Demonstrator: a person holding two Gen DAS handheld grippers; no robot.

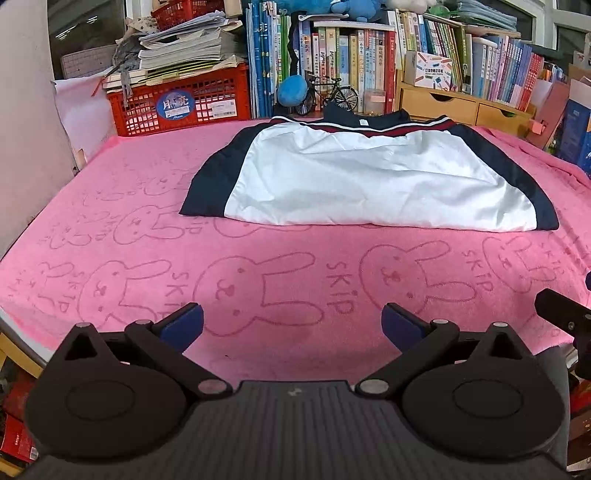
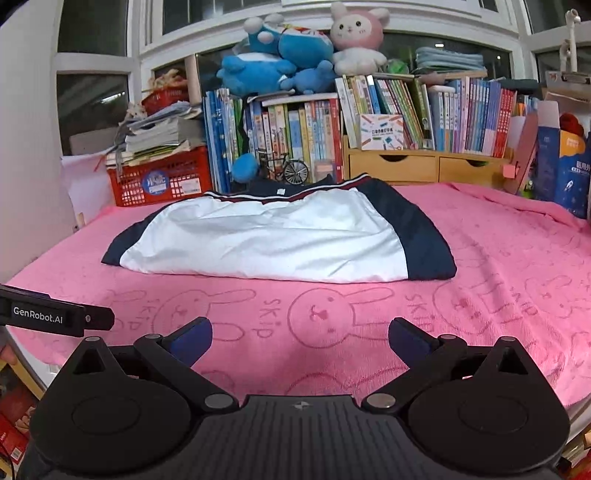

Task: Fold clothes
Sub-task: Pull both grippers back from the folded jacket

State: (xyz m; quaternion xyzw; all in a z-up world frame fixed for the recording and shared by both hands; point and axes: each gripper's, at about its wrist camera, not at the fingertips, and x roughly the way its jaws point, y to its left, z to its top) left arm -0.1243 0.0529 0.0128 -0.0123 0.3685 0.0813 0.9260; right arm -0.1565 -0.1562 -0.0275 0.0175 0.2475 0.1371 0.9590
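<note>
Right wrist view alone shows pink rabbit plush (image 2: 357, 35) above garment (image 2: 280, 236).

A white garment (image 1: 365, 181) with navy side panels and a dark red-and-white striped trim along its far edge lies flat and a little wrinkled, spread across the far half of the pink-covered table (image 1: 288, 280).

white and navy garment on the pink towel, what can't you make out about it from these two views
- White and navy garment: its underside and any layers folded beneath, hidden by its own top panel in both views.
- Small white neck label: print too small to read, left wrist view.
- Pink rabbit-print towel: right edge cut off by the frame, right wrist view.
</note>
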